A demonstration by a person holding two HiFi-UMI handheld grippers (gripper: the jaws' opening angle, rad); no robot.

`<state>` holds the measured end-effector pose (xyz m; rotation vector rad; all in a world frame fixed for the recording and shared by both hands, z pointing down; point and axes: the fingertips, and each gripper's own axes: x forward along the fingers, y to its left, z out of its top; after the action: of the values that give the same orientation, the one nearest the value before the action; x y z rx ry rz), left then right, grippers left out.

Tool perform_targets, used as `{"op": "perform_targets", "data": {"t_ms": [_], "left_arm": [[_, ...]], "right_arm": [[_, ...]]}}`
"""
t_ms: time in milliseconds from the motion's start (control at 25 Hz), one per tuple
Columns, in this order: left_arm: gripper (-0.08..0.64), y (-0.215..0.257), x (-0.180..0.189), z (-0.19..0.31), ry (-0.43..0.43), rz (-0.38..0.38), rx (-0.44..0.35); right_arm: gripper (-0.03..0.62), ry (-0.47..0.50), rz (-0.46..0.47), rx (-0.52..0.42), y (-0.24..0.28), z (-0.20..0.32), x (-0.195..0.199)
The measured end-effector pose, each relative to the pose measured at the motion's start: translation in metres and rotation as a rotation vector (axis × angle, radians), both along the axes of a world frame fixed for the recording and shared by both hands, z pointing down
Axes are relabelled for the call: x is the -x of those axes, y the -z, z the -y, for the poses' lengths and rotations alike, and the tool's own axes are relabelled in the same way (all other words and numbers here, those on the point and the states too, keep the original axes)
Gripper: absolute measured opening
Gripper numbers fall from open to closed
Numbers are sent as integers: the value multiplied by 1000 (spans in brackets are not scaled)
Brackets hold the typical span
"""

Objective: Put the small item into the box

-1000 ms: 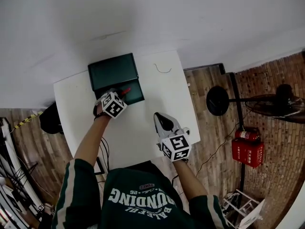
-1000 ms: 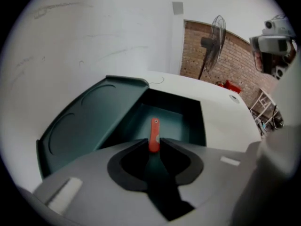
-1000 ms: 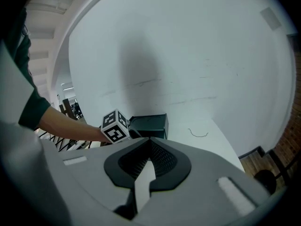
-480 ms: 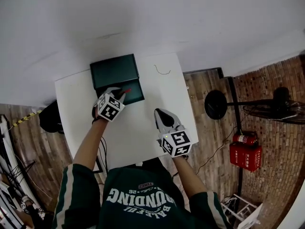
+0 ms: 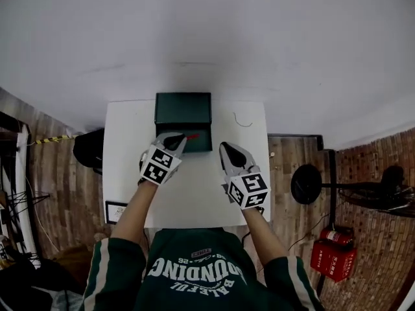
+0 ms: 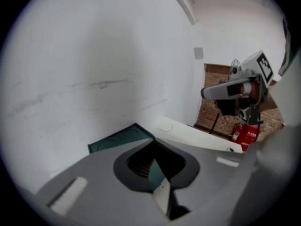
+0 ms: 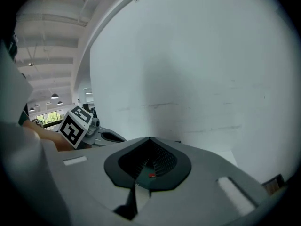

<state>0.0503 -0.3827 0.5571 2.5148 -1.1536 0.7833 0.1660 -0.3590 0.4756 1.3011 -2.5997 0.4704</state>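
Observation:
A dark green box [image 5: 183, 109] with its lid raised stands at the far middle of the white table [image 5: 194, 186]. My left gripper [image 5: 182, 137] is at the box's front edge, shut on a small red item [image 5: 193, 136] that pokes out over the box's open tray. In the left gripper view the box [image 6: 117, 139] shows just past the shut jaws, and the red item is hidden there. My right gripper [image 5: 227, 149] hovers to the right of the box, shut and holding nothing. The right gripper view shows the left gripper's marker cube [image 7: 75, 125].
A thin curl of wire [image 5: 242, 121] lies on the table's far right. A small dark-framed card [image 5: 117, 210] sits at the front left corner. On the wooden floor stand a fan base [image 5: 306, 183] and a red fire extinguisher box [image 5: 334, 259]. A white wall is beyond.
The head view has shifted, so the table now sits lower and centred. My right gripper has moved forward, level with the box front. The left gripper stays at the box with the red item.

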Motion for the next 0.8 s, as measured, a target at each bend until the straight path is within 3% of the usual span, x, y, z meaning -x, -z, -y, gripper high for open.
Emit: {"op": "perform_targets", "data": {"t_ms": [280, 520, 800], "left_arm": [[52, 46, 24, -24, 138, -65, -112], [52, 77, 28, -39, 182, -139, -192], [52, 81, 40, -41, 215, -164, -197]], "right_arm": [[2, 123, 20, -110, 43, 6, 21], [2, 142, 18, -151, 52, 14, 26], [2, 143, 12, -142, 46, 13, 33]]}}
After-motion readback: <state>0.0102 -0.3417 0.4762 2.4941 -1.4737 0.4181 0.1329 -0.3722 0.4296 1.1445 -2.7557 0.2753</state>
